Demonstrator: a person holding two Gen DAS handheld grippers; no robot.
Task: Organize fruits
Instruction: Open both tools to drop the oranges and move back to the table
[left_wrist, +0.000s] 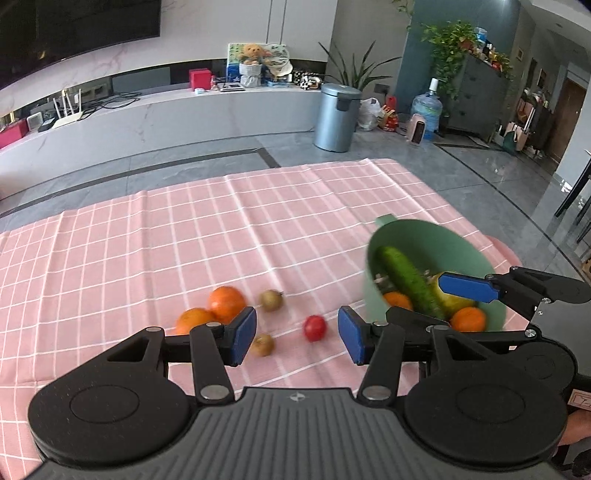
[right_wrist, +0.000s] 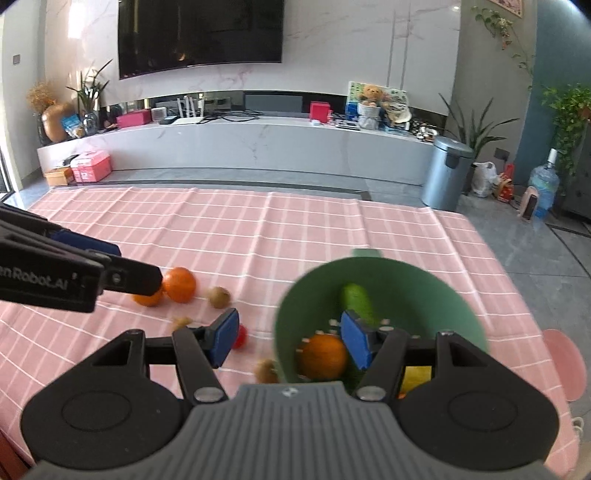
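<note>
In the left wrist view the left gripper (left_wrist: 297, 334) sits at the bottom centre with its blue pads apart and nothing between them; past the gap a small red tomato (left_wrist: 315, 328) lies on the pink checked tablecloth (left_wrist: 184, 236); two oranges (left_wrist: 226, 303) touch each other just left of centre, partly behind the left pad; two small brown kiwis (left_wrist: 272, 300) lie near them, one above the tomato's left, one below it. At the right of the frame a green bowl (left_wrist: 406, 236) appears tilted toward the camera; inside it lie a cucumber (left_wrist: 408, 278), two more oranges (left_wrist: 468, 319) and a yellow fruit (left_wrist: 452, 301), partly hidden.

In the right wrist view the right gripper (right_wrist: 291, 341) has its jaws apart and empty, and they straddle the near left wall of the bowl (right_wrist: 424, 291): the right pad is inside by an orange, the left pad outside over the cloth; whether a pad touches the wall cannot be told. The left gripper's arm enters from the left edge, over the loose oranges.
</note>
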